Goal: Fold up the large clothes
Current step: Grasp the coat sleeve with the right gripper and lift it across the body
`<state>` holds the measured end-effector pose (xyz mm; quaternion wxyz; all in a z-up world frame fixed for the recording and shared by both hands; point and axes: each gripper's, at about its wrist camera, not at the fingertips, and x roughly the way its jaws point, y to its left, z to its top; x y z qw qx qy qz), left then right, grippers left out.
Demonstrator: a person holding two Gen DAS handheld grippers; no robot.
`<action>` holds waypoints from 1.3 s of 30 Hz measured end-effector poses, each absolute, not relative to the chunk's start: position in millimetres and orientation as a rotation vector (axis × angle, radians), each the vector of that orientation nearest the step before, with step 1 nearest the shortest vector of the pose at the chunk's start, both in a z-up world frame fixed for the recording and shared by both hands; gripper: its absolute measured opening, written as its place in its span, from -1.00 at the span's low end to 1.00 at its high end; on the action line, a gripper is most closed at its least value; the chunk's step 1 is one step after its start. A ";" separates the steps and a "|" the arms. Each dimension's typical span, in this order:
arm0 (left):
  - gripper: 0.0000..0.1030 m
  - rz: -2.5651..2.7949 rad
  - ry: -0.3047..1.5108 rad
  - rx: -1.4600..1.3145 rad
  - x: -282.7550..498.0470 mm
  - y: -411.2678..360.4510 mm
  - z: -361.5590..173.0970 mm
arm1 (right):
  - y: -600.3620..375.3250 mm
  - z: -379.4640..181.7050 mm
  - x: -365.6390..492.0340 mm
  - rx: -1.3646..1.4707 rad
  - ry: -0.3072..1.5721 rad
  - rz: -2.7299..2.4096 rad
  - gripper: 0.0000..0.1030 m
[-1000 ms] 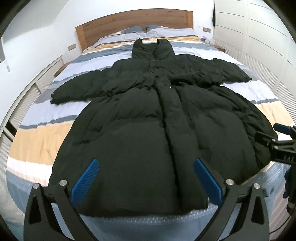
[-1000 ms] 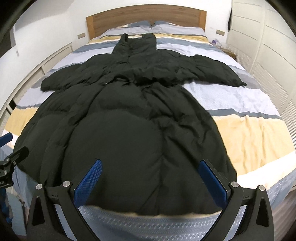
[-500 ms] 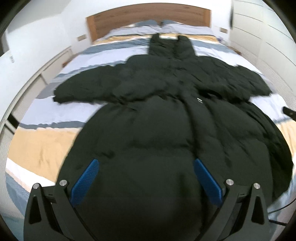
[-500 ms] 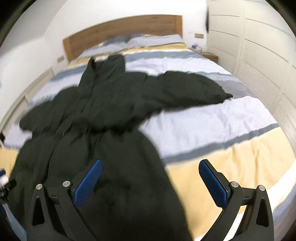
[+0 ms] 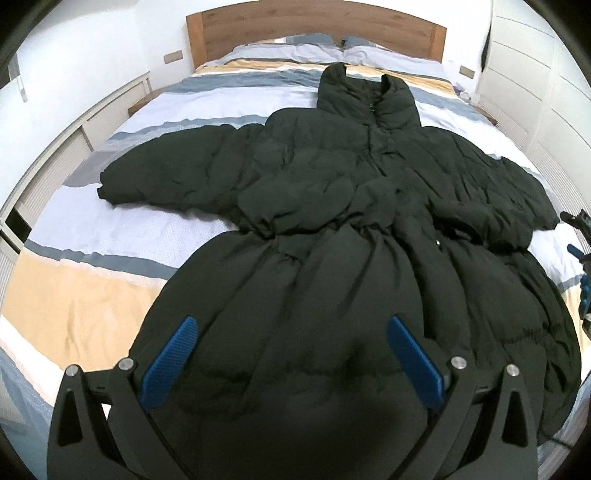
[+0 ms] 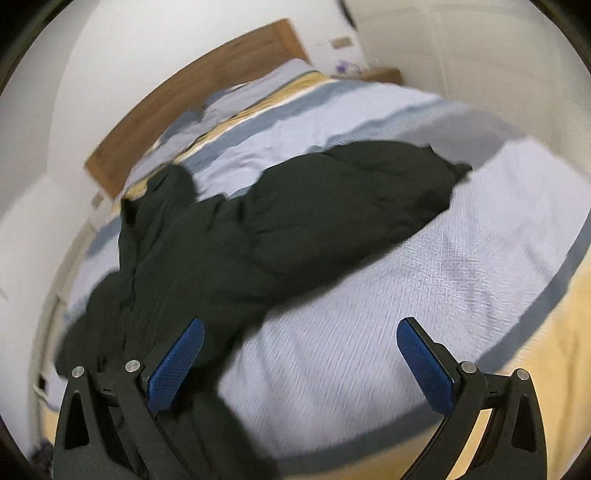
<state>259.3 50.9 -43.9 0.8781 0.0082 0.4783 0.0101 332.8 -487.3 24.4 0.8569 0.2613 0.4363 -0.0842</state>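
Since a second ago your right claw (image 6: 299,354) has swung from the coat's hem toward 3 o'clock, and now faces the right sleeve (image 6: 369,192) and bare striped bedding (image 6: 424,280); that view is motion-blurred. Your left claw (image 5: 291,354) has moved up over the skirt. Both claws are spread wide, gripping nothing. The black puffer coat (image 5: 351,229) lies flat on the bed (image 5: 92,236), collar at 12 o'clock. Only the left view shows the left sleeve (image 5: 177,173) and headboard (image 5: 314,33) sharply.
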 end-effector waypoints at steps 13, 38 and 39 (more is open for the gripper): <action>1.00 0.038 1.062 0.002 283.7 48.4 -75.5 | -588.3 -42.8 379.1 1.045 0.806 -0.257 0.92; 1.00 0.051 0.963 -0.004 287.7 52.3 -69.0 | -629.6 -21.0 420.4 1.028 0.623 -0.330 -0.83; 1.00 0.045 0.958 -0.006 286.5 51.8 -66.9 | -624.6 -9.4 422.5 0.993 0.612 -0.312 -0.85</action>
